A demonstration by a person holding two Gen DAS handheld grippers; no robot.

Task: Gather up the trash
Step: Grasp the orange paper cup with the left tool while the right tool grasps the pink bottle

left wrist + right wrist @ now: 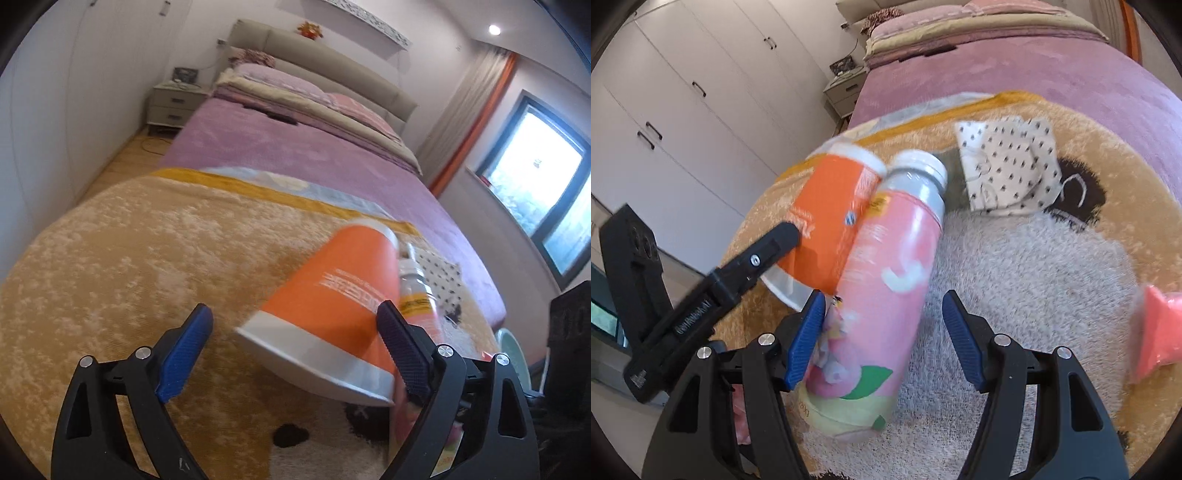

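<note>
Nothing is seen collected yet — the orange cup [332,295] sits between the wide left gripper [291,354], ungripped; the pink bottle [882,280] between the half-open right gripper [884,339].

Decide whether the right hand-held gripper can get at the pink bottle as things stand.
Probably yes: the right hand-held gripper is open with the pink bottle already between its jaws. The orange cup leans against the bottle but not across the grip.

Bright daylit bedroom, fisheye on both cams

Window [543,184] blown out, orange cup [332,302] and bottle [886,295] motion-smeared, edges curve into black corners.
</note>
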